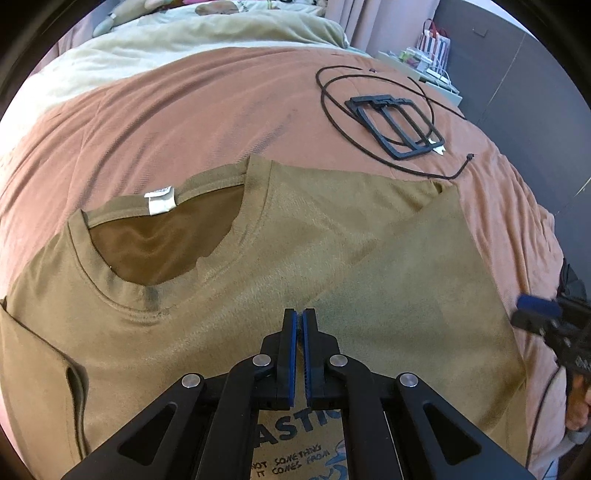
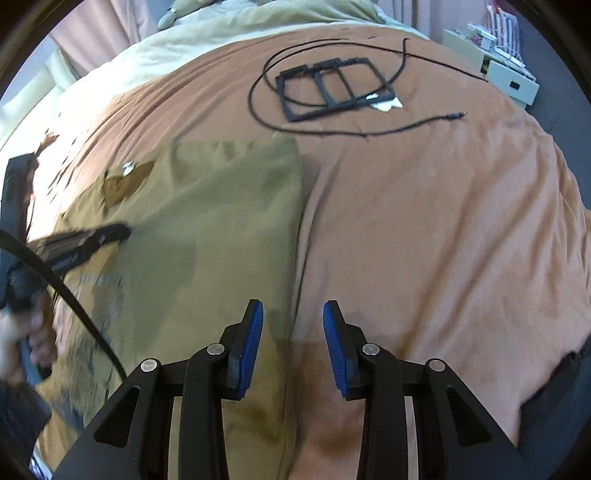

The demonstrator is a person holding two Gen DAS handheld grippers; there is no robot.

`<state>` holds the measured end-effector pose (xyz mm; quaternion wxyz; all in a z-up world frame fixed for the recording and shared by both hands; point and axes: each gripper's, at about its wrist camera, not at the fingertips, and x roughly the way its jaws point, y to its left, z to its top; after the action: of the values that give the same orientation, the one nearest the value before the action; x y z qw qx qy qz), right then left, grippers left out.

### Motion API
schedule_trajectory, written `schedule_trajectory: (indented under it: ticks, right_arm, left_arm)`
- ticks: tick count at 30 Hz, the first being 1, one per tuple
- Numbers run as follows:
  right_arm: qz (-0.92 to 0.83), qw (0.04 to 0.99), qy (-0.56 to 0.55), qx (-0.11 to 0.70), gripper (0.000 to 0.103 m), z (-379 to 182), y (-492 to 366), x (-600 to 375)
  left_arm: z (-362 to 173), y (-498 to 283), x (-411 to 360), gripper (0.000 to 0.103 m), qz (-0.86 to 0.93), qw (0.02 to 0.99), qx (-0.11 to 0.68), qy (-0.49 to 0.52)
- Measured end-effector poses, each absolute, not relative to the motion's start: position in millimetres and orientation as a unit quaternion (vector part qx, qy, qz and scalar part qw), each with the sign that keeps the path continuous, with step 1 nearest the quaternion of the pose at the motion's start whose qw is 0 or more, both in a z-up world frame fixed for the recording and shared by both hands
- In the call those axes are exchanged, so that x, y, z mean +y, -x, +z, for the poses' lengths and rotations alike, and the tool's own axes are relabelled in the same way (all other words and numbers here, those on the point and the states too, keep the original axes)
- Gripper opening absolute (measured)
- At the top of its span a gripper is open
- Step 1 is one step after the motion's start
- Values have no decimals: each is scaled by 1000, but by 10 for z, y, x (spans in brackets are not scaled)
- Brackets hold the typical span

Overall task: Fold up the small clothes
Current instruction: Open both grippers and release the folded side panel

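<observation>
An olive-tan T-shirt [image 1: 207, 332] lies face up on a rust-coloured bedspread [image 1: 184, 122], its collar with a white label [image 1: 159, 201] pointing away. The shirt's right side is folded over as a darker flap [image 1: 413, 280]. My left gripper [image 1: 299, 314] points down at the flap's inner edge, shut on the cloth there. In the right wrist view the left gripper [image 2: 122, 230] is a blurred shape over the T-shirt [image 2: 207, 229]. My right gripper [image 2: 293, 306] stands open with nothing between its pads, above the shirt's right edge. The right gripper [image 1: 532, 314] also shows blurred beside the flap.
A black frame [image 1: 395, 125] ringed by a black cable [image 1: 332, 107] lies further up the bedspread [image 2: 424, 221]; the right wrist view shows the same frame [image 2: 332, 88]. A cream quilt [image 1: 184, 33] lies behind it. Boxes [image 2: 509, 74] stand past the bed's far corner.
</observation>
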<state>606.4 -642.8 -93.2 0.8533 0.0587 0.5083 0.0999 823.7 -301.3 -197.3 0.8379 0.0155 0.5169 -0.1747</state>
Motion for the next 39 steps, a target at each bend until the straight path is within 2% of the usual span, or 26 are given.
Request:
schedule_trajectory:
  ticks: [23,32,33,37,39]
  right_arm:
    - [41,882,-85,462,31,-1190,-6970,-6263]
    - [-18,880,-81,468,31,-1260,-7123,-6310]
    - [-14,882,-85,464,31,-1220,-7082,-6330]
    - [9,880,-88,468,32,-1086,-6901,-6362]
    - [19,876,-92,473,36,-1023,-6788,-6373]
  left_arm:
    - [-2081,-8370,-3099,3,-200,826,525,-50]
    - [-2107,-8381,-3089,4,-197,827,525,-42]
    - [-2094,-8374,-3088,5,-196,828,524,-41]
    - [-2049,-8331,-3037,23,-187,828,528,-27]
    - [-2005,-8274,-3014,30,-186,829,527,-28]
